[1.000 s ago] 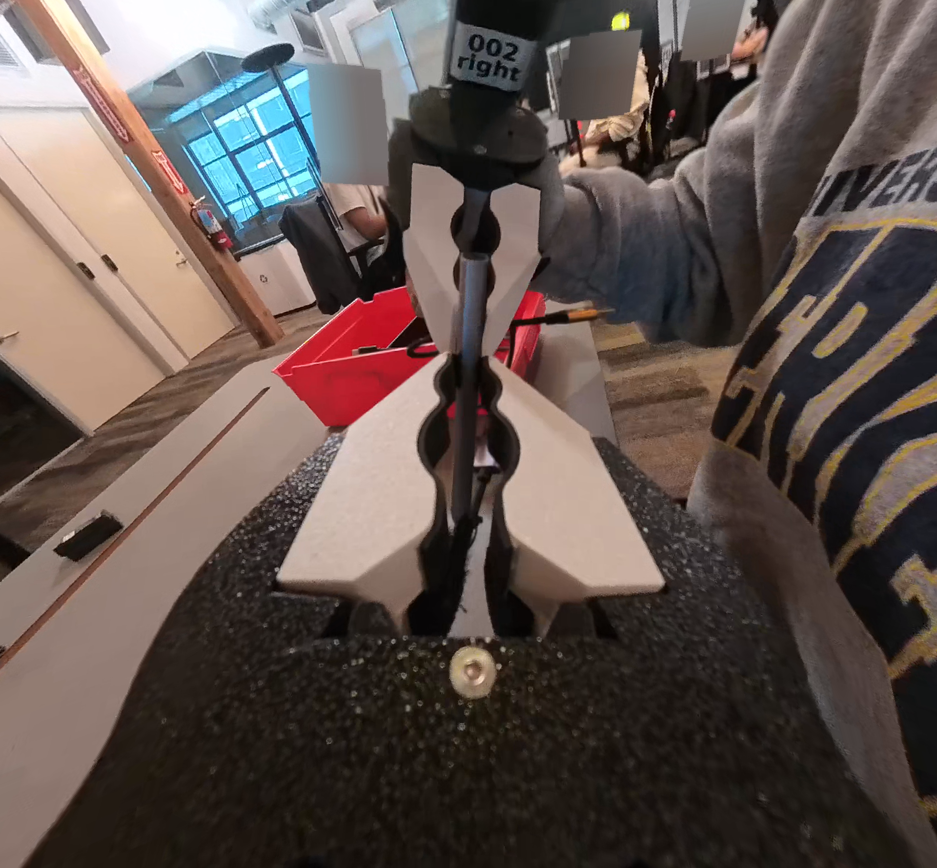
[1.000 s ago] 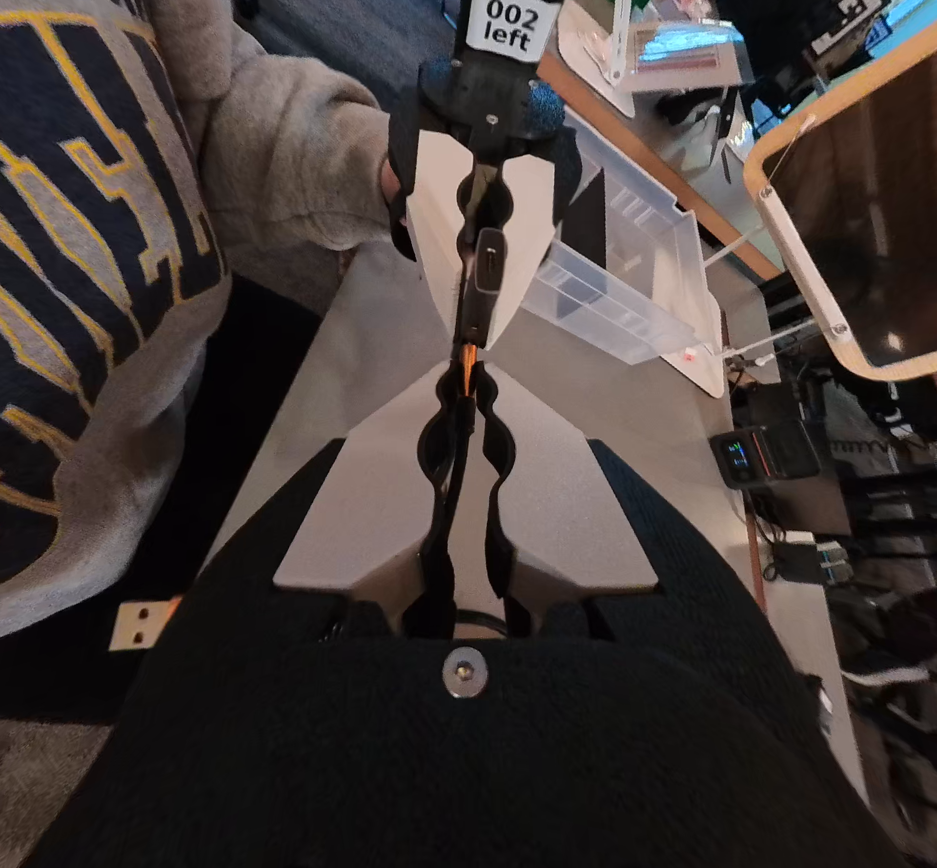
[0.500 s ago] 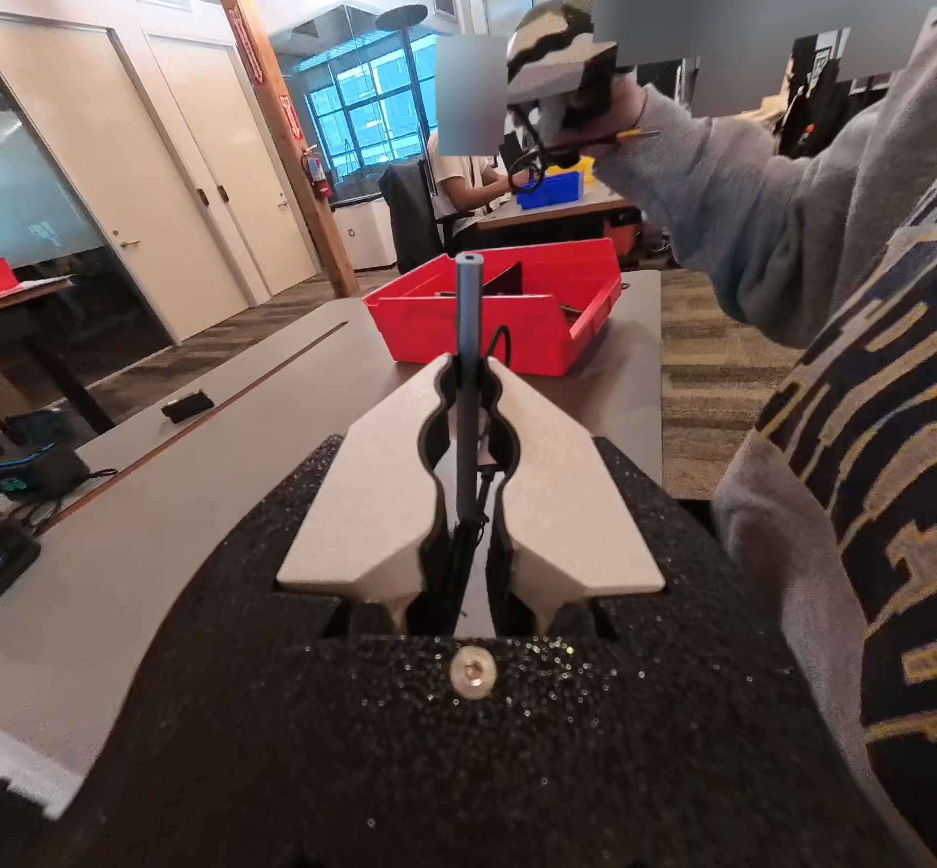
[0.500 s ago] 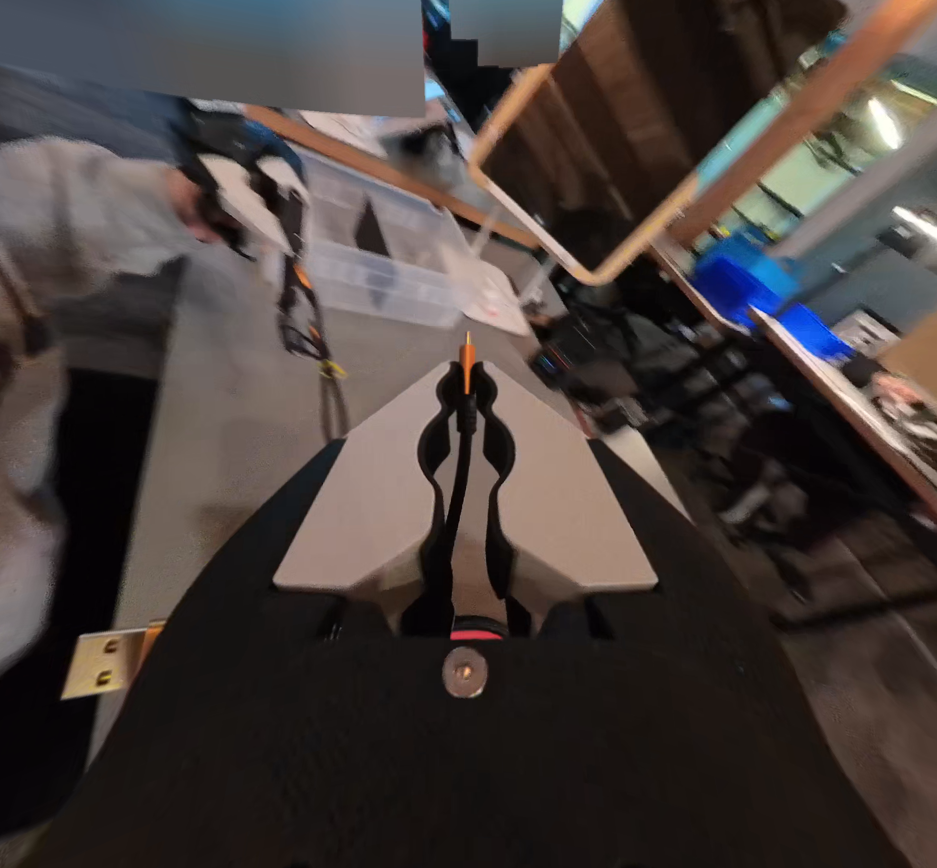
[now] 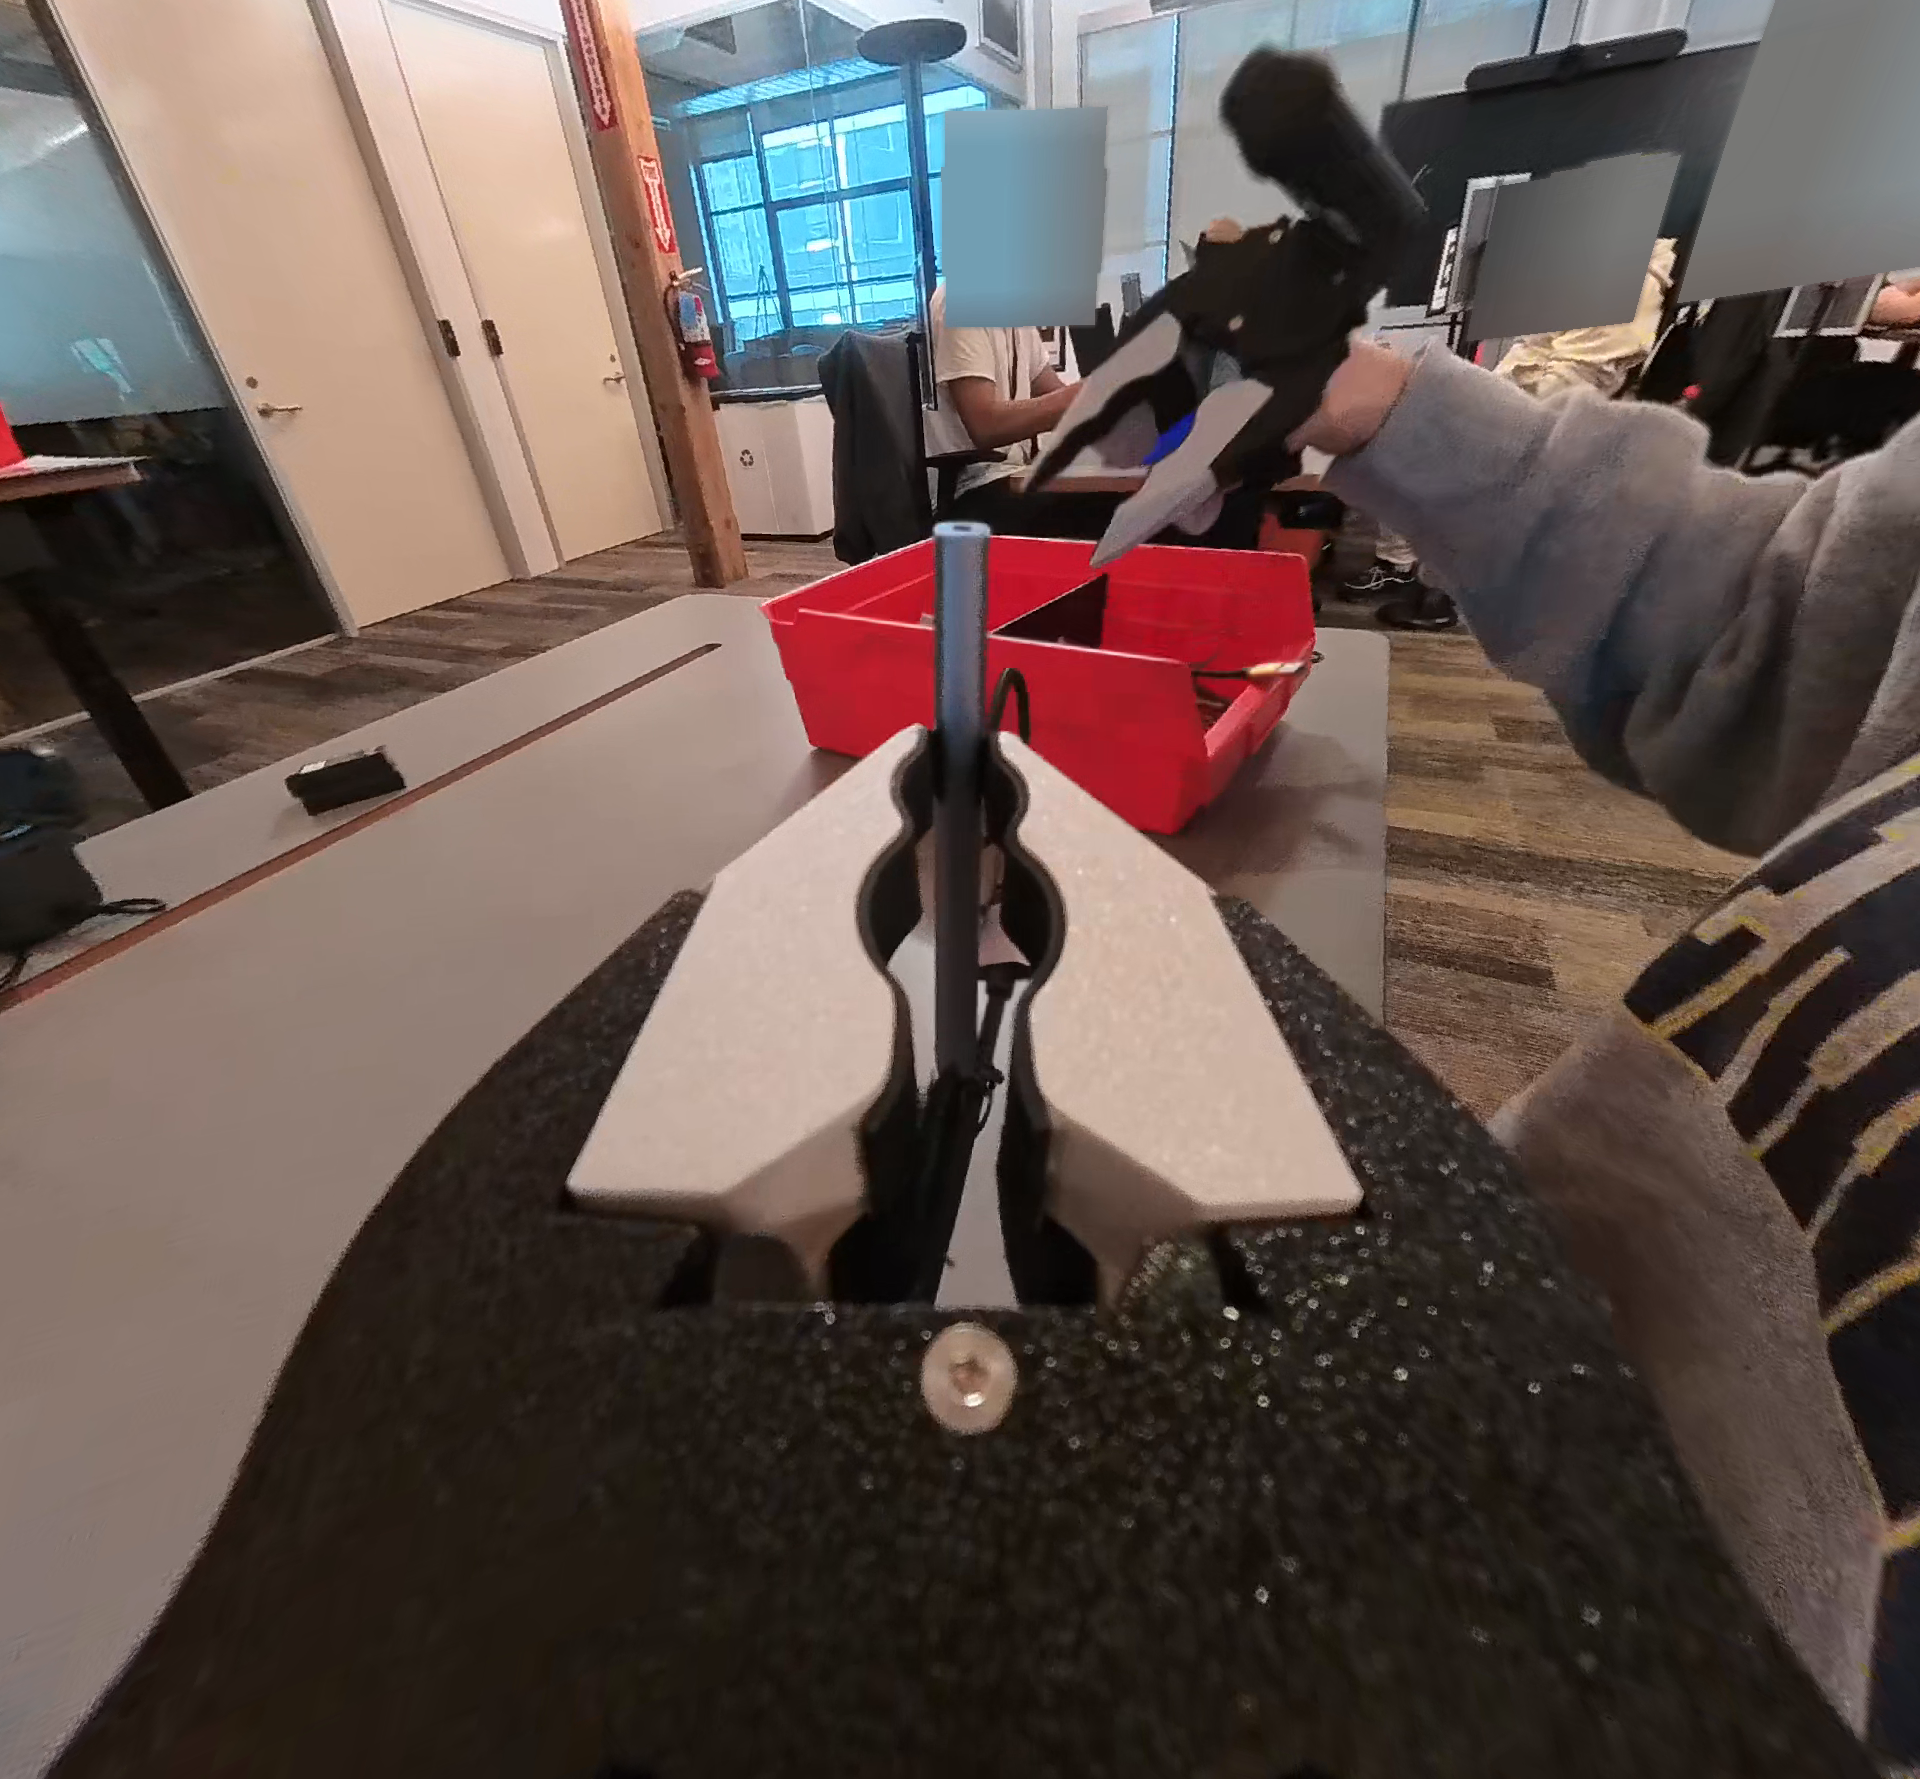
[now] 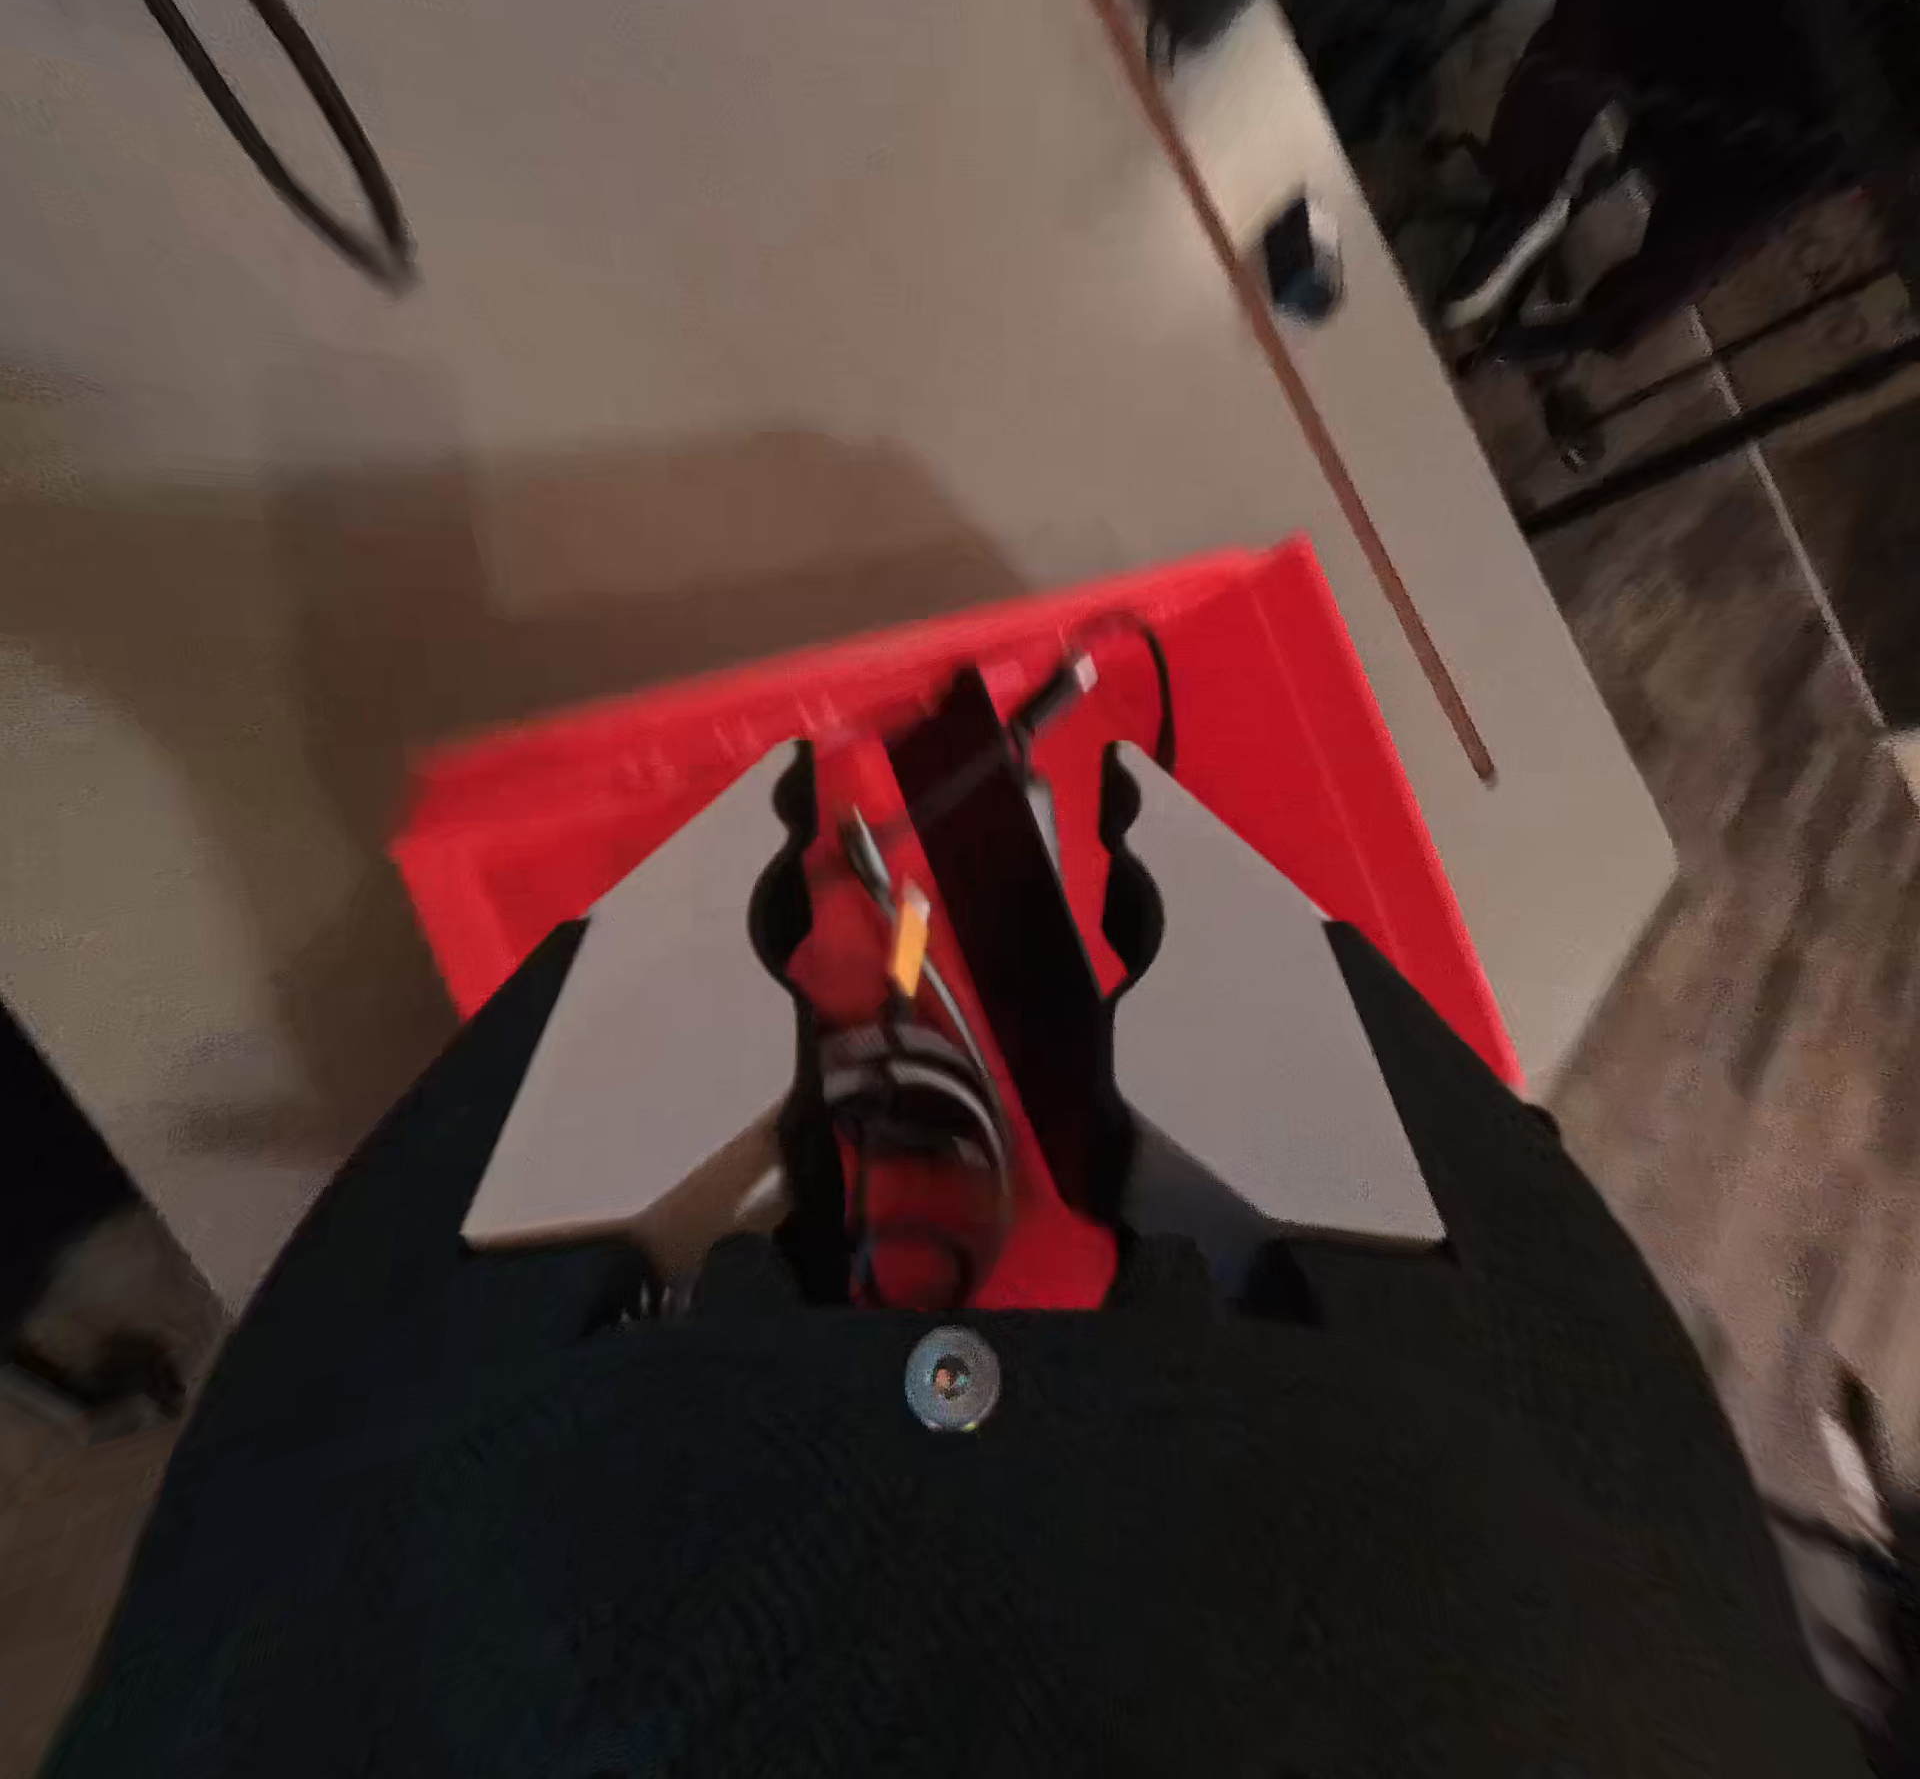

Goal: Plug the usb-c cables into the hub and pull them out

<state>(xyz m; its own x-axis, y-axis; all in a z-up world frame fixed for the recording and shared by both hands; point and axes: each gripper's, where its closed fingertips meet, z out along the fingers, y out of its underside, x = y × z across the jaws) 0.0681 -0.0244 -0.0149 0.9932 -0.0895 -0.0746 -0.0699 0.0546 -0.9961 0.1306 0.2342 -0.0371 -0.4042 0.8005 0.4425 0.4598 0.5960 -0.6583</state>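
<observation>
My left gripper (image 5: pixel 956 742) is shut on the grey hub (image 5: pixel 954 649), a thin bar seen edge-on that sticks out past the fingertips above the table. My right gripper (image 6: pixel 956 753) is open and empty, pointing down over the red bin (image 6: pixel 623 773). It also shows in the left wrist view (image 5: pixel 1070 519), held above the bin (image 5: pixel 997 690). An orange-tipped usb-c cable (image 6: pixel 909 940) lies coiled in the bin beside a black divider (image 6: pixel 997 898). Its tip pokes over the bin's right side in the left wrist view (image 5: pixel 1262 669). The right wrist view is blurred.
The grey table (image 5: pixel 468 898) has a long slot and a small black block (image 5: pixel 343 779) at the left. The table's right edge drops to the floor. A dark cable loop (image 6: pixel 260 98) hangs at the upper left. A person sits at a far desk. Left tips to right tips: about 30 centimeters.
My right gripper pulled the orange-tipped cable away from the hub, swung over the red bin and opened; the cable now lies in the bin. My left gripper still holds the hub.
</observation>
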